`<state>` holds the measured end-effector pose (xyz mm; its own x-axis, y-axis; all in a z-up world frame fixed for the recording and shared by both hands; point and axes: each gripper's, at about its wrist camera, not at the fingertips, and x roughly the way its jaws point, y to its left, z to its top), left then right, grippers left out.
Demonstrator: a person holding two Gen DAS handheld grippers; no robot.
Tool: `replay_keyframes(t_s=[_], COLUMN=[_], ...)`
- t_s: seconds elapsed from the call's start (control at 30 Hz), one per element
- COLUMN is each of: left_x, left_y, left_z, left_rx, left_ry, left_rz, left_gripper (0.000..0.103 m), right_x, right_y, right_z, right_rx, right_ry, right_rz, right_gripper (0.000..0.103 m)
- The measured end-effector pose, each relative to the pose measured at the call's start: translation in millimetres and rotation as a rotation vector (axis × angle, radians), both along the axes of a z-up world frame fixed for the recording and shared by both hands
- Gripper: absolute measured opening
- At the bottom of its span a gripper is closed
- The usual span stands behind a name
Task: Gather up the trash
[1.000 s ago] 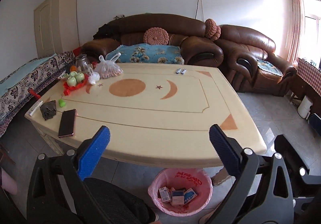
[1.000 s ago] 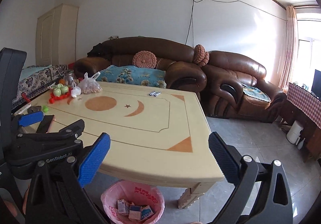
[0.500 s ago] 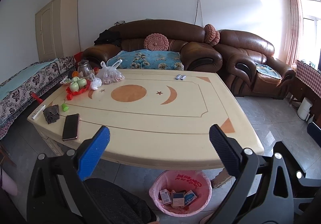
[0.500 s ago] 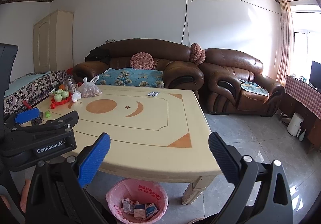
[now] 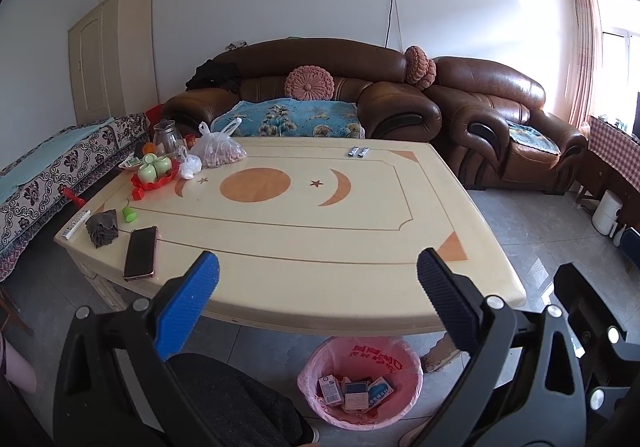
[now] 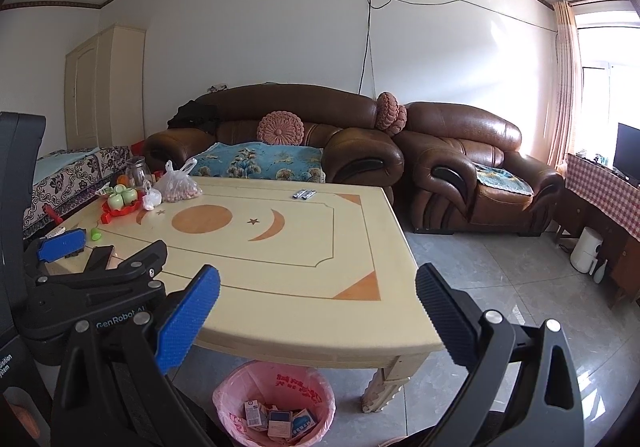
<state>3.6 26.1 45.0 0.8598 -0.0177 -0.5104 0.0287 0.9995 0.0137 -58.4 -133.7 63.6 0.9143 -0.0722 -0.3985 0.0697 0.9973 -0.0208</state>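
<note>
Overhead, both claws hang wide and empty above the near edge of a cream desk (image 5: 304, 231) filling mid-frame. Below it, at bottom centre, a pink-lined waste bin (image 5: 360, 383) sits mouth-up, likely parked within reach for dropping; small cartons (image 5: 352, 395) lie inside. Two silver wrappers (image 5: 359, 152), apparently the remaining trash, lie side by side at the far edge, long axes pointing roughly toward the sofa. Left claw (image 5: 316, 287); right claw (image 6: 316, 289).

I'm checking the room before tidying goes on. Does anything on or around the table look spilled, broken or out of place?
Nothing looks spilled or broken. The pink-lined trash bin stands upright under the table's near edge, with small cartons inside. Two small silver packets lie alone at the far edge, possibly leftover trash. The phone lies flat near the left corner.
</note>
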Motion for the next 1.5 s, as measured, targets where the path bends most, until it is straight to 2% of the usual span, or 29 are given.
replay_keyframes(t_s=[0.53, 0.8, 1.03, 1.23, 1.4, 1.5], left_x=[-2, 4, 4, 4, 7, 6], left_y=[-2, 0, -1, 0, 1, 0], left_z=[3, 3, 2, 1, 0, -2], left_rx=[0.01, -0.016, -0.008, -0.022, -0.069, -0.046], left_ry=[-0.007, 0.023, 0.024, 0.046, 0.082, 0.075], left_rz=[0.002, -0.024, -0.018, -0.039, -0.127, -0.108], left_gripper=[0.097, 0.097, 0.097, 0.097, 0.097, 0.097], right_x=[-3, -2, -1, 0, 0, 0], right_y=[-7, -11, -12, -11, -11, -11], right_z=[5, 5, 5, 5, 5, 5], right_rx=[0.011, 0.019, 0.018, 0.016, 0.013, 0.012], right_ry=[-0.009, -0.004, -0.004, -0.006, -0.007, -0.01], right_rz=[-0.016, -0.021, -0.023, -0.035, -0.044, -0.048], right_gripper=[0.096, 0.096, 0.096, 0.096, 0.096, 0.096])
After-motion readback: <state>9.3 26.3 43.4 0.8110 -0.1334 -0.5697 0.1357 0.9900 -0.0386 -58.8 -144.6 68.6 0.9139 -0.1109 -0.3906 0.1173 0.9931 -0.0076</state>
